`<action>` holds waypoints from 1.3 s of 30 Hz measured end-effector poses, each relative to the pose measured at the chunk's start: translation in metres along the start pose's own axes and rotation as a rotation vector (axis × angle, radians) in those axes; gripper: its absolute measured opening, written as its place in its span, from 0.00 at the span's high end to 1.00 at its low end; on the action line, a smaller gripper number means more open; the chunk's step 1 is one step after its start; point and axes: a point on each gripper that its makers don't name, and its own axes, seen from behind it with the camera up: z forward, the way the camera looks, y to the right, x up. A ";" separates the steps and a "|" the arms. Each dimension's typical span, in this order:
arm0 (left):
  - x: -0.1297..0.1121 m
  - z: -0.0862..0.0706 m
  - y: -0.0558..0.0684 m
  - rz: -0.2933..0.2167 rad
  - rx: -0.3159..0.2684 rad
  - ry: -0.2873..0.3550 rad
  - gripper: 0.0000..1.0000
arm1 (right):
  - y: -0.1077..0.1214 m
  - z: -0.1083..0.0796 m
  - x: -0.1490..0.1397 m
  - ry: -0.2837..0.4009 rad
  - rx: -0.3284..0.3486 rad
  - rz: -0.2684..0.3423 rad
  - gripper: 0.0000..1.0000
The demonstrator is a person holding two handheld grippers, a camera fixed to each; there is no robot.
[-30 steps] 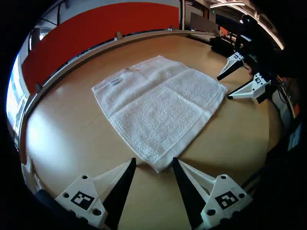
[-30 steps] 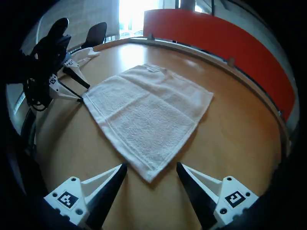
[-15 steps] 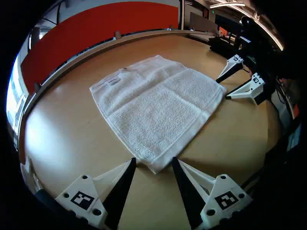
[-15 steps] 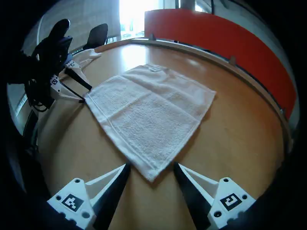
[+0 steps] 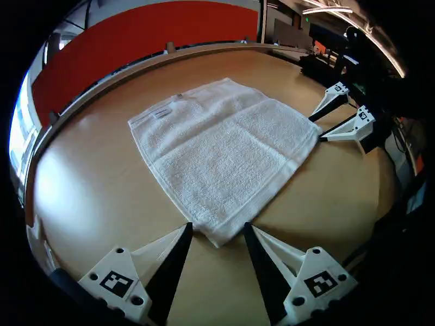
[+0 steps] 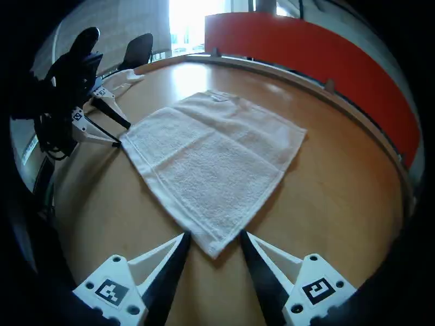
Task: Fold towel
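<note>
Towel [image 5: 225, 157] lay flat on table [image 5: 98, 185], red partition [image 5: 136, 38] behind.
Left gripper [image 5: 216, 239] and right gripper [image 6: 213, 247] straddled opposite corners, parted, gripping nothing.

A white towel [image 5: 223, 146] is lying flat on a light wooden table [image 5: 92, 179], well in from every edge. It is appearing doubled, with an upper layer covering the part nearer the table's near edge and a strip of the lower layer showing toward the far edge. A small sewn label [image 5: 161, 114] is sitting on that strip. One corner of the towel is pointing at the near edge. A raised lip [image 5: 130, 68] is running along the table's curved far edge, and daylight is glaring off the bare wood.
</note>
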 end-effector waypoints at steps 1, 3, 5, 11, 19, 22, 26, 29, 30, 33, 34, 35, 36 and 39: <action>0.000 0.000 0.000 0.001 0.002 -0.001 0.32 | 0.000 0.000 0.000 0.000 0.000 0.001 0.34; 0.000 -0.001 0.000 0.001 0.005 -0.004 0.35 | 0.000 0.000 0.000 0.000 -0.001 0.001 0.37; 0.000 -0.001 -0.001 -0.005 0.005 -0.007 0.38 | 0.000 0.000 0.000 0.001 -0.001 0.000 0.40; 0.000 -0.002 0.002 0.001 0.003 -0.013 0.53 | 0.000 0.001 0.001 0.001 0.000 0.003 0.53; 0.002 0.000 0.005 -0.007 0.011 -0.016 0.80 | 0.000 0.000 0.002 0.001 0.004 0.013 0.74; 0.002 0.000 0.005 -0.014 0.015 -0.015 0.84 | -0.002 -0.001 0.004 0.003 0.011 0.022 0.80; 0.002 0.000 0.005 -0.024 0.013 -0.014 0.85 | -0.004 -0.002 0.007 0.010 0.019 0.031 0.87; 0.002 -0.001 0.005 -0.038 0.010 -0.015 0.86 | -0.005 -0.003 0.009 0.011 0.024 0.035 0.90; 0.002 -0.001 0.005 -0.042 0.010 -0.014 0.86 | -0.005 -0.003 0.009 0.012 0.025 0.038 0.90; 0.002 -0.001 0.005 -0.051 0.012 -0.014 0.86 | -0.005 -0.004 0.010 0.010 0.026 0.047 0.91; 0.002 -0.001 0.005 -0.052 0.013 -0.014 0.86 | -0.005 -0.003 0.010 0.009 0.026 0.049 0.91; 0.002 -0.001 0.005 -0.053 0.014 -0.014 0.86 | -0.005 -0.003 0.010 0.008 0.026 0.052 0.91; 0.002 -0.001 0.005 -0.054 0.015 -0.014 0.86 | -0.005 -0.003 0.010 0.008 0.027 0.053 0.91; 0.003 -0.002 0.005 -0.058 0.017 -0.016 0.86 | -0.005 -0.004 0.010 0.006 0.030 0.053 0.91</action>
